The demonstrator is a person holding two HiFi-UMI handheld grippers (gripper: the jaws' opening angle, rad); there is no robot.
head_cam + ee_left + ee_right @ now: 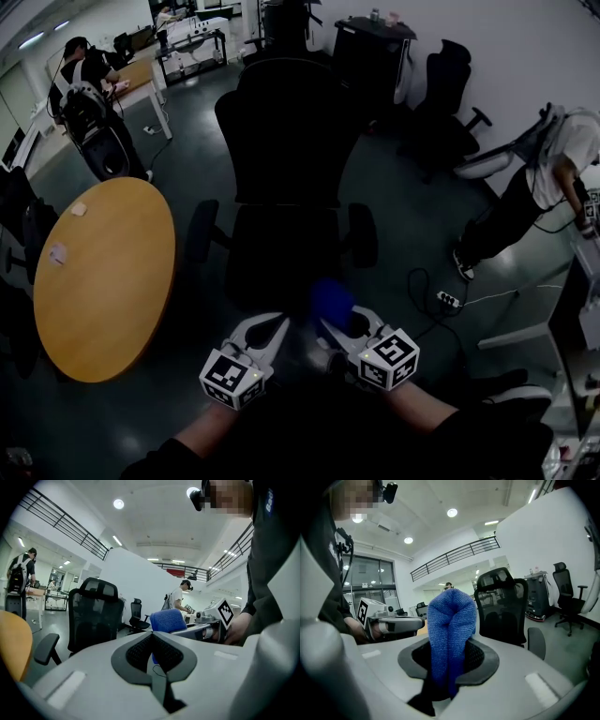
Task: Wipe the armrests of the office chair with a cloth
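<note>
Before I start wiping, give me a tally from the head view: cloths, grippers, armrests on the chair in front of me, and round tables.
Blue cloth: 1
Grippers: 2, the left gripper and the right gripper
Armrests: 2
Round wooden table: 1
Total: 6

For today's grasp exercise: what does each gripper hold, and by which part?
The right gripper pinches the blue cloth by its bunched end, fold protruding. The left gripper is shut, holding nothing.

Dim head view, fisheye-warped edges
</note>
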